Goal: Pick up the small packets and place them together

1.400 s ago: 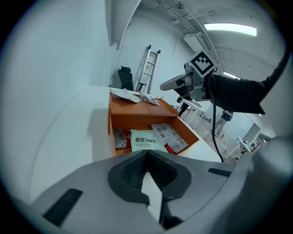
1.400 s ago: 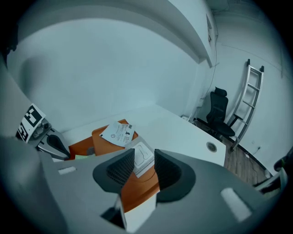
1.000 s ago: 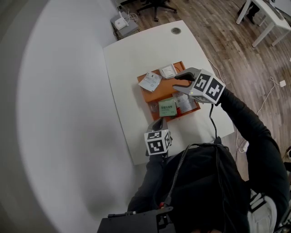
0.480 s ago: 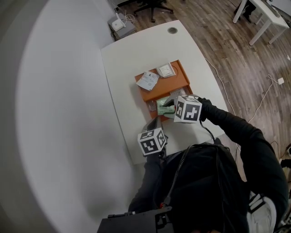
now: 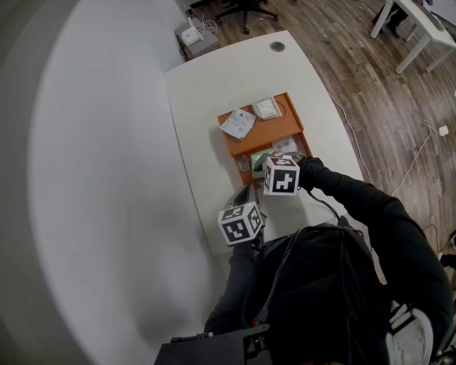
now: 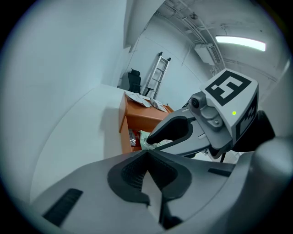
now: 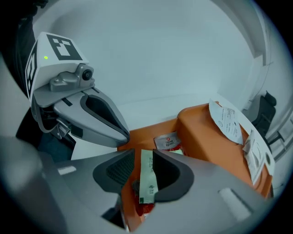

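An orange tray [image 5: 265, 133] on the white table [image 5: 206, 85] holds small packets. Two white packets [image 5: 238, 123] lie on its raised far part. A pale green packet [image 7: 147, 179] lies in the lower near part, and my right gripper [image 7: 143, 157] stands open around it; the packet rests against the right-hand pad with a gap on the other side. A red-and-white packet [image 7: 167, 141] lies just beyond. In the head view the right gripper [image 5: 274, 165] hangs over the tray's near end. My left gripper [image 6: 146, 153] is shut and empty, near the table's front beside the tray.
The tray's raised block [image 7: 215, 141] stands right of my right gripper. In the left gripper view the right gripper [image 6: 183, 132] fills the space ahead. An office chair [image 5: 242, 11] and a second table [image 5: 417, 28] stand on the wooden floor beyond.
My right gripper has come from above the tray's far right side back to its near end and down over the green packet. The left gripper has hardly shifted.
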Motion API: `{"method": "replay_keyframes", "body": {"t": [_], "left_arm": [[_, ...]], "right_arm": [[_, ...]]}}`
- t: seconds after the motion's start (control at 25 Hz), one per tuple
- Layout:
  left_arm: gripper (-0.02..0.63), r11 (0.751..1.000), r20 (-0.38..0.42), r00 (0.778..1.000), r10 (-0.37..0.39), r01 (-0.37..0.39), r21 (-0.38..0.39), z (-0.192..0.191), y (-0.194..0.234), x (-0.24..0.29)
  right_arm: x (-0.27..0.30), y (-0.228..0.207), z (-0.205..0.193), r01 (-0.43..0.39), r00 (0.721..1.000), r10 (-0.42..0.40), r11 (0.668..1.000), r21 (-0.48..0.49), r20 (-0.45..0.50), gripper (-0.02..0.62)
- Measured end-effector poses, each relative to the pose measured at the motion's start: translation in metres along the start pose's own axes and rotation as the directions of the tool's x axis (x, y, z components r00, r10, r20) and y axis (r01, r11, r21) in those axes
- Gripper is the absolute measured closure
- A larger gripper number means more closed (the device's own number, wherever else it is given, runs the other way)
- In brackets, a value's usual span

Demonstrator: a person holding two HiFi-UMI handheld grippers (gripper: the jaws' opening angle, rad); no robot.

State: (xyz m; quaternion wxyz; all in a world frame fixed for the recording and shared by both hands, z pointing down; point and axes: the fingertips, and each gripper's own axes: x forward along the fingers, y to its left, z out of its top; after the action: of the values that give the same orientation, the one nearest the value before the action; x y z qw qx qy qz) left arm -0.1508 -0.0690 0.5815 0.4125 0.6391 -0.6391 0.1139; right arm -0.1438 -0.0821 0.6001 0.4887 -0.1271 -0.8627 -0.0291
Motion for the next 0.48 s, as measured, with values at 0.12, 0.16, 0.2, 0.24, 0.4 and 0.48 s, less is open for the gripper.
{"method": "replay_keyframes", "body": {"t": [0.12,0.16,0.2,0.24,0.4,0.48], "left_arm": [[0.611,1.0,0.0,1.0,-0.001,0.001,0.002,0.0,0.0,-0.001],[0.611,1.0,0.0,1.0,-0.002,0.002,0.002,0.0,-0.001,-0.001],[0.611,1.0,0.0,1.0,-0.004,0.004,0.002,0.0,-0.001,-0.001],[0.611,1.0,0.0,1.0,-0.005,0.005,0.002,0.0,-0.001,-0.001],[0.611,1.0,-0.002,1.0,-0.008,0.008,0.007,0.0,-0.001,-0.001],[0.611,1.0,-0.003,1.0,-0.009,0.009,0.012,0.0,-0.001,0.0]], "right_arm": [[0.006,-0.004,-0.002,0.007,1.0,-0.007,1.0,-0.01,-0.026,0.476],[0.008,-0.004,-0.002,0.01,0.999,-0.01,1.0,-0.014,-0.034,0.476],[0.009,-0.005,-0.003,0.013,0.999,-0.014,1.0,-0.02,-0.043,0.476],[0.01,-0.006,-0.004,0.018,0.998,-0.02,0.999,-0.026,-0.052,0.476],[0.015,-0.009,-0.006,0.047,0.995,-0.051,0.998,-0.045,-0.082,0.479],[0.016,-0.01,-0.008,0.06,0.993,-0.064,0.997,-0.048,-0.096,0.5]]}}
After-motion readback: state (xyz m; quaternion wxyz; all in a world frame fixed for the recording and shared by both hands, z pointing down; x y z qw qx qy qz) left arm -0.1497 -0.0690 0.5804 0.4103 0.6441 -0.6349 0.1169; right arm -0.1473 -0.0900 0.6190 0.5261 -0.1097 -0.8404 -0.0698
